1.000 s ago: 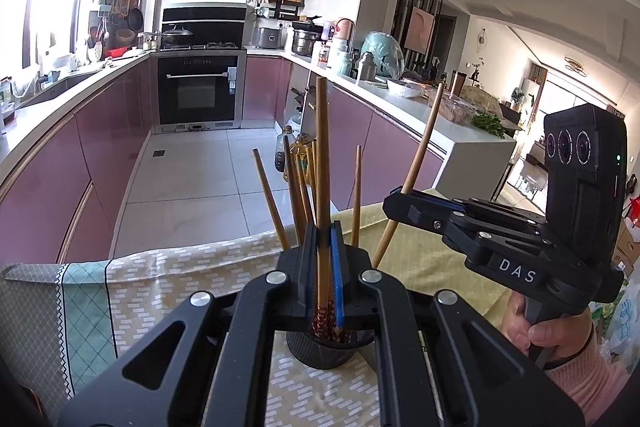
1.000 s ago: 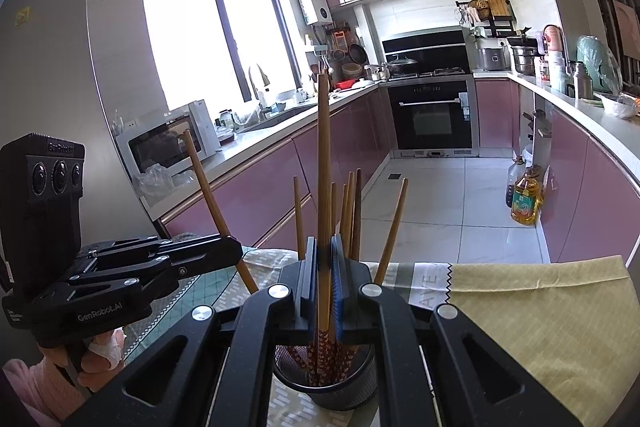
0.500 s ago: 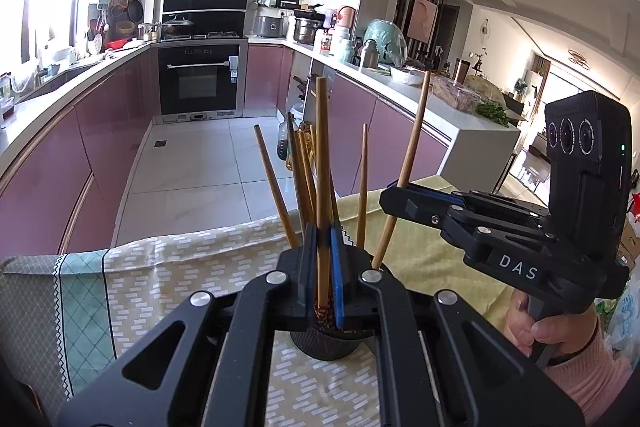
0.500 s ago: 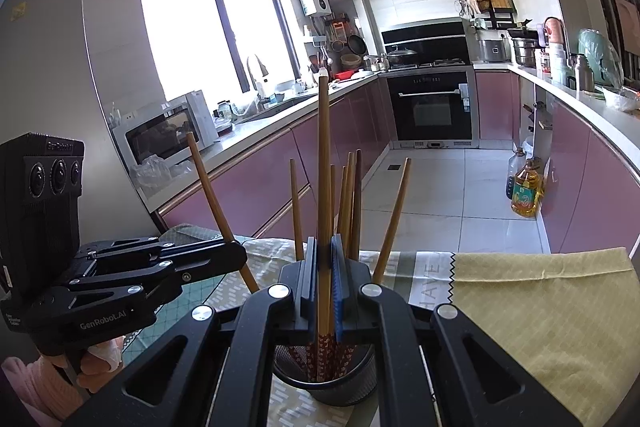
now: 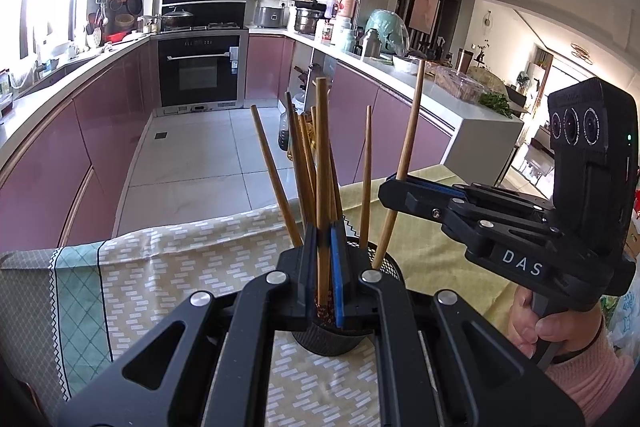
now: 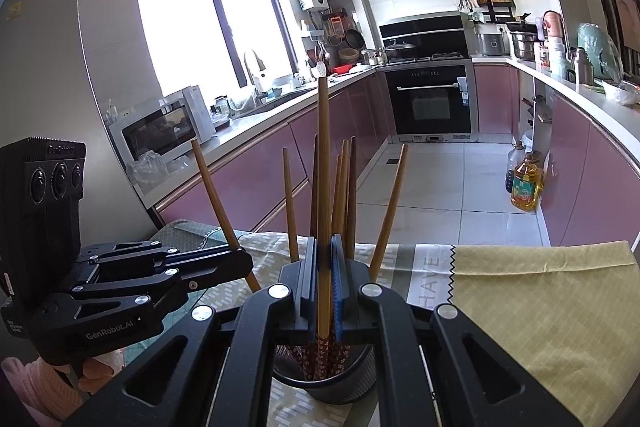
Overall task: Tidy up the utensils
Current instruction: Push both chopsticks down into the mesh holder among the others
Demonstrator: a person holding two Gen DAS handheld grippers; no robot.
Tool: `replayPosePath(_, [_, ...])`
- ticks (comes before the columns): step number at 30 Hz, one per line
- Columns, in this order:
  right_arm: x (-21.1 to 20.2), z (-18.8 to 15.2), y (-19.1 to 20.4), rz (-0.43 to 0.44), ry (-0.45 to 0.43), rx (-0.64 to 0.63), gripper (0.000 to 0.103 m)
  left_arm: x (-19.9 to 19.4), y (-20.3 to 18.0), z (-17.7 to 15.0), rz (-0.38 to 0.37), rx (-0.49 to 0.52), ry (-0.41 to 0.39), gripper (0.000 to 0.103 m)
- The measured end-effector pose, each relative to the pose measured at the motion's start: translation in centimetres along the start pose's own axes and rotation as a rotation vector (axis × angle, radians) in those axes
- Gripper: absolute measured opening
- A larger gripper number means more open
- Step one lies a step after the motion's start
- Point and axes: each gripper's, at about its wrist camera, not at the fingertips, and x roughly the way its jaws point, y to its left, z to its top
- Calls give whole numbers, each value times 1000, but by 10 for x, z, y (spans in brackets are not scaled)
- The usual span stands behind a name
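Note:
A black mesh holder [image 5: 332,341] [image 6: 325,385] stands on the tablecloth with several wooden chopsticks upright in it. My left gripper [image 5: 323,231] is shut on one chopstick [image 5: 321,147]. That chopstick's patterned lower end reaches into the holder. My right gripper [image 6: 324,247] is shut on another chopstick [image 6: 323,163], whose lower end is also down in the holder. Each view shows the other gripper from the side. The right gripper [image 5: 387,187] pinches a leaning chopstick [image 5: 409,139], and the left gripper [image 6: 242,259] pinches a leaning chopstick [image 6: 214,195].
A patterned tablecloth [image 5: 172,267] [image 6: 540,307] covers the table, whose far edge drops to the kitchen floor. A hand in a pink sleeve [image 5: 556,331] holds the right gripper's handle. Purple cabinets, an oven [image 6: 430,103] and oil bottles [image 6: 526,187] lie beyond.
My left gripper has sunk a little with its chopstick, bringing the holder closer beneath it. The right gripper has stayed in place.

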Motion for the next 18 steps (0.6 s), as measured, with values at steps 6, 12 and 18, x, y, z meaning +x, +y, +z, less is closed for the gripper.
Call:
replayPosePath(6, [4,-2,-3,-2,10,7,6,9,2,-3,5,-3,14,7])
replayPosePath(12, [6,-2,-5,-1,14,9,6,14,4,-4,8,-5,18,7])
replayPosePath(18, [9,-5,-6,-1,20,12,6,16,6,-6,10,-7,18,7])
